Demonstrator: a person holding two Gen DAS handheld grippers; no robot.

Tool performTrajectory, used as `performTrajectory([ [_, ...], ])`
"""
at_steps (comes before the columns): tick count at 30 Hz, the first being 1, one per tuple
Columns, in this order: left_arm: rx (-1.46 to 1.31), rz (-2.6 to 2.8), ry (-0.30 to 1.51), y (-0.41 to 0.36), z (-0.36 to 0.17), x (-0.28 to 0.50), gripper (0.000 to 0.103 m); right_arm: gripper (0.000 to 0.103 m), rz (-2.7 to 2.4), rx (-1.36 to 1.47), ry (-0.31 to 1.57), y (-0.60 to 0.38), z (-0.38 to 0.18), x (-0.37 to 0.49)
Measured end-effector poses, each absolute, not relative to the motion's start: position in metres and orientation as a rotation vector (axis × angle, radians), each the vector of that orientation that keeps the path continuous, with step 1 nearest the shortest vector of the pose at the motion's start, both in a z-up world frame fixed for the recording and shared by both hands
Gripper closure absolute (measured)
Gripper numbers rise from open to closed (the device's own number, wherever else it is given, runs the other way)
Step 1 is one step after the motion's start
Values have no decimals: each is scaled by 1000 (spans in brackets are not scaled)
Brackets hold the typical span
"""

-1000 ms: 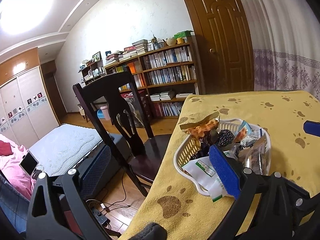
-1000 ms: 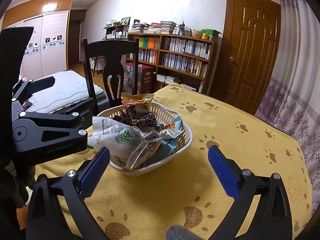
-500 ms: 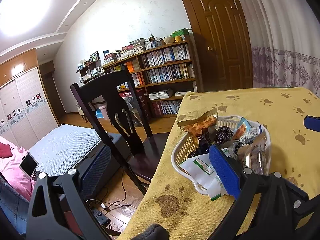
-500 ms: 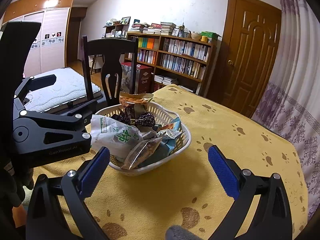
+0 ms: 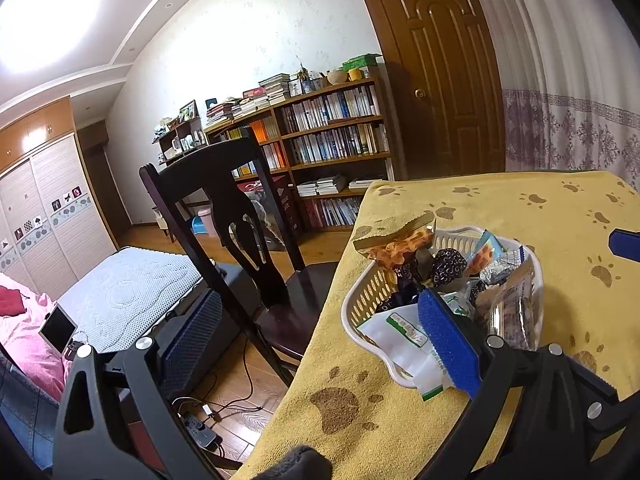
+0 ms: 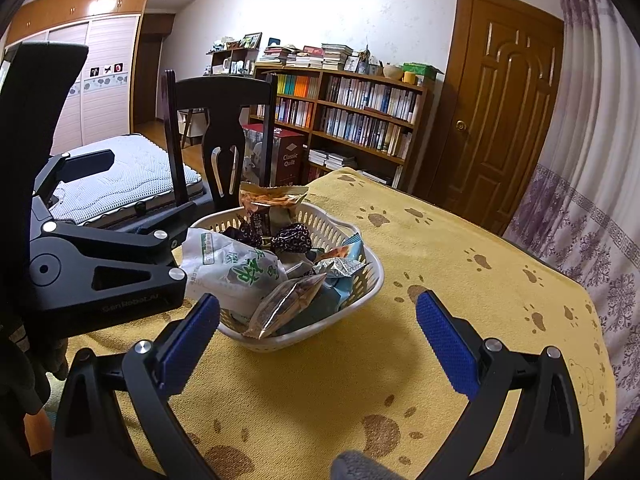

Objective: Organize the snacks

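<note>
A white slotted basket (image 6: 372, 280) (image 5: 360, 304) stands on the yellow paw-print tablecloth (image 6: 460, 260), heaped with snacks. Among them are a white packet with green print (image 6: 236, 268) (image 5: 404, 336), an orange packet (image 6: 272, 200), dark purple wrapped sweets (image 6: 292, 238) and a clear brown packet (image 6: 288, 304). My right gripper (image 6: 320, 344) is open just in front of the basket, holding nothing. My left gripper (image 5: 320, 344) is open too, at the basket's left. Its right pad (image 5: 448, 344) hangs over the near rim by the white packet. Its left finger is out past the table edge.
A dark wooden chair (image 5: 224, 200) (image 6: 224, 120) stands against the table's left edge beside the basket. Behind it are a bookshelf (image 6: 360, 112), a brown door (image 6: 508, 100) and a bed (image 5: 132, 288). A patterned curtain (image 6: 592, 200) hangs at the right. Cables lie on the floor (image 5: 224, 404).
Both views have drifted only a little. The grippers stay open and the basket and snacks lie as before.
</note>
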State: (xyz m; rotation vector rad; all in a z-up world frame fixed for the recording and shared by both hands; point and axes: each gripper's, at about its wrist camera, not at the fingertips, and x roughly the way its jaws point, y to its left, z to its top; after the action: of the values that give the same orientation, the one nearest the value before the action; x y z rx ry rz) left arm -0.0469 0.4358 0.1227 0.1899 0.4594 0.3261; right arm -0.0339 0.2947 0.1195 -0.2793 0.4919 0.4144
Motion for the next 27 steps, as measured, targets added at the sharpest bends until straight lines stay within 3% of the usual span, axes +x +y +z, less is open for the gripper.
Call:
performTrajectory([
  [27, 193, 334, 465, 439, 119, -46, 3, 5, 346, -278, 525, 289, 112, -27],
])
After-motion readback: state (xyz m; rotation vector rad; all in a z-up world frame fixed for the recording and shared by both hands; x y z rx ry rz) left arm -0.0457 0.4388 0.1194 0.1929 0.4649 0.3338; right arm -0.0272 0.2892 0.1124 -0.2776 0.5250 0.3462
